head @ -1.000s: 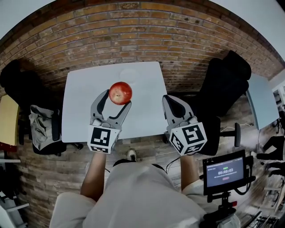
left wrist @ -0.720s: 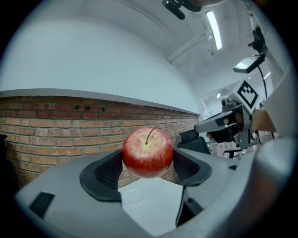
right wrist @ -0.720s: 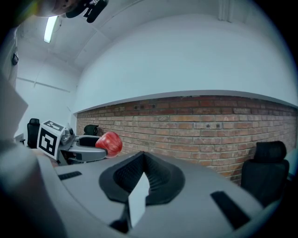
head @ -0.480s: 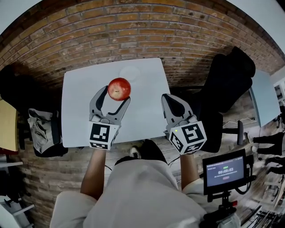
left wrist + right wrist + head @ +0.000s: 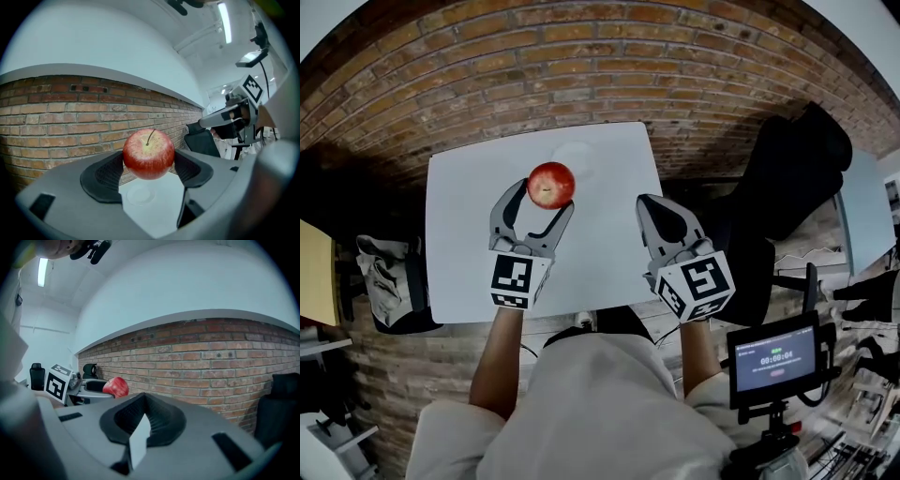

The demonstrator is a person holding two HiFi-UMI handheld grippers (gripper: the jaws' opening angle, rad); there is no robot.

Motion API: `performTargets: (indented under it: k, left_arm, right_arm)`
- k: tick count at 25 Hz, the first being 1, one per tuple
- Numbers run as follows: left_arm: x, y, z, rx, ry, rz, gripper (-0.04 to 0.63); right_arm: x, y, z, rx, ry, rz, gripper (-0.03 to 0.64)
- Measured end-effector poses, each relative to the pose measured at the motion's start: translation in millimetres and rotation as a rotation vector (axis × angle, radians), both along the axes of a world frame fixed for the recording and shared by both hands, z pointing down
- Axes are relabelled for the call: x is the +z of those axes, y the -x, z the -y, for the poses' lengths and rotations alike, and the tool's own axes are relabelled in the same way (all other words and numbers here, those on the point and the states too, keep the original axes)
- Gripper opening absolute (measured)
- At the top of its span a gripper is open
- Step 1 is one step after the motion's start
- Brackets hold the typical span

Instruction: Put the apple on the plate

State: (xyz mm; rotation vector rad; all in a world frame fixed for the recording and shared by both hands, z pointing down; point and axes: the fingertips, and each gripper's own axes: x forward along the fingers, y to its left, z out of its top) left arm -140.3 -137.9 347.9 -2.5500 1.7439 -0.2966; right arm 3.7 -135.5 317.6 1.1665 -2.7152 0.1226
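A red apple (image 5: 551, 183) (image 5: 148, 154) with its stem up is held above the white table (image 5: 459, 244), with my left gripper (image 5: 546, 199) (image 5: 148, 169) shut on it. A small white plate (image 5: 577, 153) (image 5: 139, 195) lies on the table just beyond and below the apple, near the far edge. My right gripper (image 5: 661, 217) (image 5: 146, 417) hovers to the right over the table's right edge, its jaws together with nothing between them. In the right gripper view the apple (image 5: 116, 386) shows at the left in the other gripper.
A brick floor and brick wall (image 5: 581, 56) surround the table. A black chair (image 5: 787, 169) stands to the right, a bag (image 5: 380, 277) on a chair to the left. A monitor on a stand (image 5: 773, 361) is at the lower right.
The left gripper has carried the apple a little farther over the table toward the plate. The right gripper has hardly moved.
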Motion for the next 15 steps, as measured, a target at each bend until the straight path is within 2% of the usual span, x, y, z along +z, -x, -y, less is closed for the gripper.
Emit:
performTargets:
  k: [15]
  left_arm:
    - [50.1, 7.1, 97.5, -0.010, 0.086, 0.022, 0.348]
  right_arm:
    - [44.5, 4.1, 83.4, -0.024, 0.094, -0.045, 0.003]
